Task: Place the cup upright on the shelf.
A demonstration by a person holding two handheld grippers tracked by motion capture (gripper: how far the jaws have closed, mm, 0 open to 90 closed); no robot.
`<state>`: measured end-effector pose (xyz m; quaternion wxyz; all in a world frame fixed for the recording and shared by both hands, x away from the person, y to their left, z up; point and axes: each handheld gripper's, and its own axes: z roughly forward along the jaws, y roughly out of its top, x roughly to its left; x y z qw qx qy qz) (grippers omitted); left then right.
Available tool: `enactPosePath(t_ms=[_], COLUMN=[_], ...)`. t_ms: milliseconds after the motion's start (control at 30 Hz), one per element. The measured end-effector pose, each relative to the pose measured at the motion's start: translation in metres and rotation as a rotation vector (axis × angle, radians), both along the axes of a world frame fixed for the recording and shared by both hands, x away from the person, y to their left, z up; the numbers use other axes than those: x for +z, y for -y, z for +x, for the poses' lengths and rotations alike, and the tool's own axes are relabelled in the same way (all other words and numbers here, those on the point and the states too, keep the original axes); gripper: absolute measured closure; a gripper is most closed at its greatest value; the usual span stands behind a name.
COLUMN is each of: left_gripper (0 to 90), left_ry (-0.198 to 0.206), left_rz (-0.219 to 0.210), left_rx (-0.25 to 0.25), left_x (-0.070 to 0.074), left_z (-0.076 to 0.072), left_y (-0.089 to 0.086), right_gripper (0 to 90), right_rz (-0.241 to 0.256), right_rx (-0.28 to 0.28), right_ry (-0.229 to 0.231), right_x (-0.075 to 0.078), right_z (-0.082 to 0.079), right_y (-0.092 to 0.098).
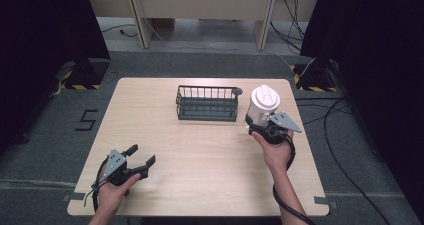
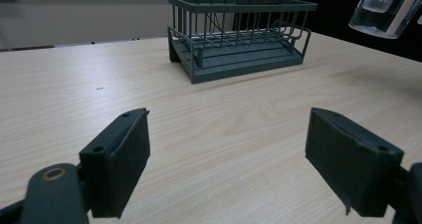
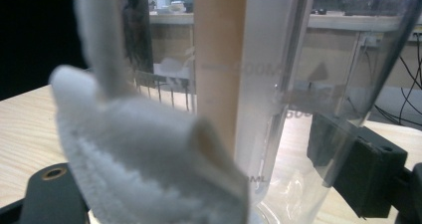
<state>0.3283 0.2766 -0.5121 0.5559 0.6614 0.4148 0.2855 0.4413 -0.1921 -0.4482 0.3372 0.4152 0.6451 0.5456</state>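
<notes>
At the near left corner of the pale wood-grain table (image 1: 200, 165), the left gripper (image 1: 141, 161) rests low in the person's hand, its two black jaws spread wide with nothing between them; its own camera looks across bare wood between the padded fingertips (image 2: 124, 154).

Farther in and to the right, the right gripper (image 1: 260, 126) grips a clear plastic measuring jug with a white lid (image 1: 262, 107). It appears raised off the tabletop, judging by the left gripper view, where its transparent base (image 2: 385, 10) hangs in the top right corner above the wood. From the right gripper view the jug (image 3: 298, 84) stands directly against the camera, and one black jaw pad (image 3: 356, 169) presses its wall from the right; a soft white fleecy piece (image 3: 149, 159), which cannot be identified, sits in front on the left and hides the other jaw.

Beyond, near the far middle of the table, a dark grey wire rack with a slatted floor and railed sides (image 1: 207, 103) stands empty, just to the left of the jug and apart from it.

The risks, as they appear: the smooth, rounded plastic wall could slip or twist in the pads if the grip slackens or the hand tilts, and a drop from this height could knock the lid loose. Swung left too low, the jug's base could catch the rack's top rail and shove the light rack across the wood.
</notes>
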Motion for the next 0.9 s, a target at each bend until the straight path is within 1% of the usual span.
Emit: enactPosePath(t_ms=[100,367,567,900], left_gripper=[17.2,17.3,17.4,17.4], left_ry=[0.002,0.006,0.010,0.004], left_rz=[-0.004,-0.007,-0.011,-0.020], left_rx=[0.001,0.007,0.016,0.020], left_x=[0.000,0.001,0.001,0.001], left_z=[0.000,0.000,0.000,0.000], left_y=[0.000,-0.001,-0.002,-0.002], right_gripper=[18.3,18.3,18.3,18.3], right_rz=[0.009,0.012,0.015,-0.002], right_rx=[0.004,0.012,0.018,0.030], right_ry=[-0.001,0.000,0.004,0.006], right_x=[0.002,0.004,0.010,0.020], right_z=[0.004,0.009,0.013,0.021], right_y=[-0.005,-0.013,-0.019,-0.026])
